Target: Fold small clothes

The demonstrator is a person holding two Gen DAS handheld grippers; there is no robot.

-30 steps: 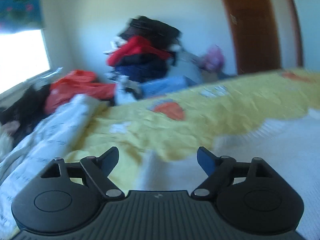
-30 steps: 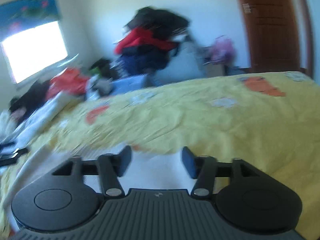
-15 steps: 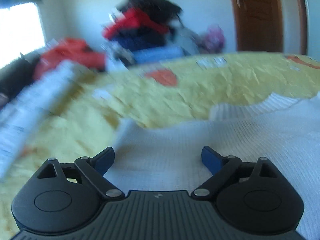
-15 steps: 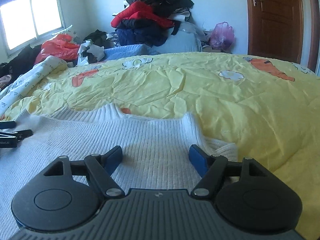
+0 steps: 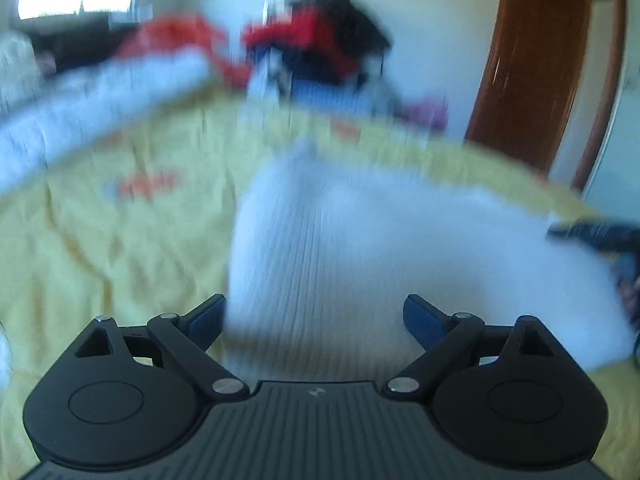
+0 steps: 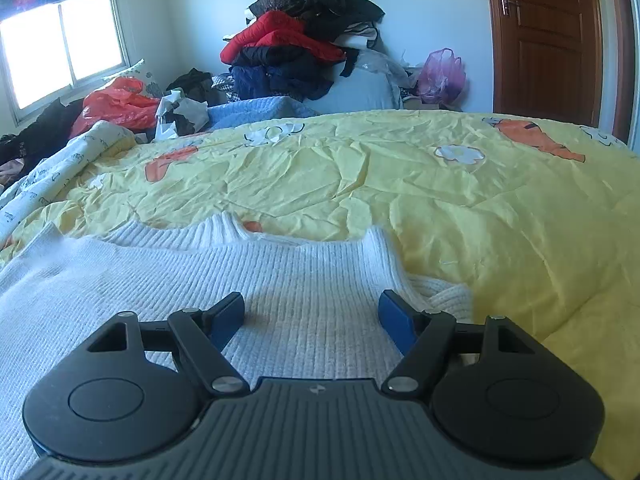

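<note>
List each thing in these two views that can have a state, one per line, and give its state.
left gripper: open, holding nothing
right gripper: open, over the sweater
white knit sweater: lying flat, not folded
yellow quilt: spread out, wrinkled
wooden door: shut
clothes pile: heaped, unfolded

Showing white ribbed knit on sweater (image 6: 168, 280); yellow w/ orange-and-white cartoon prints on quilt (image 6: 460, 208); blue pads, black bodies on both grippers (image 6: 311, 320) (image 5: 314, 320); red, black, navy in far clothes pile (image 6: 296, 48); brown door (image 6: 544, 40).
</note>
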